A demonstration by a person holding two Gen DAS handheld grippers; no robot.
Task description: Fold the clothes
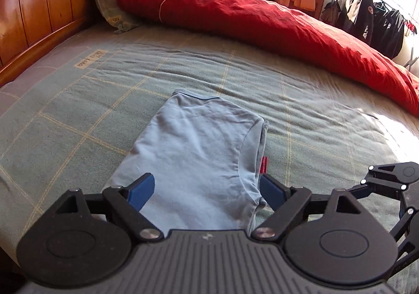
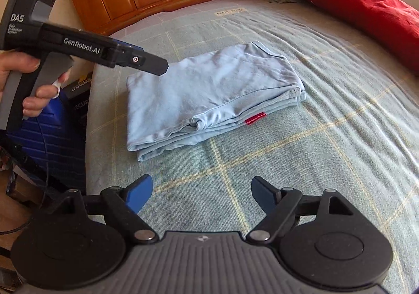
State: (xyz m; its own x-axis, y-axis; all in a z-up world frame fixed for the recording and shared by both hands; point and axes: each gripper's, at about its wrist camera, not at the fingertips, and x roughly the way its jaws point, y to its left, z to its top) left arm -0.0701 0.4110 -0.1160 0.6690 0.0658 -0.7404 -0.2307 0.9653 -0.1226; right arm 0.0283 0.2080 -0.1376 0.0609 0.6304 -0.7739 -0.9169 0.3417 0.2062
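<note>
1. Left wrist view: the left gripper (image 1: 207,190) has its jaws spread wide and grips nothing. The folded light-blue garment (image 1: 199,152) lies flat on the green checked bedsheet (image 1: 78,110); its near end sits between and below the blue fingers (image 1: 142,189), which seem clear of the cloth.
2. Same view: part of the right gripper (image 1: 392,184) shows at the right edge.
3. Right wrist view: the right gripper (image 2: 201,193) is wide open and empty over bare sheet, the garment ahead and apart.
4. Same view: a hand (image 2: 31,89) holds the left gripper above the garment's left end.
</note>
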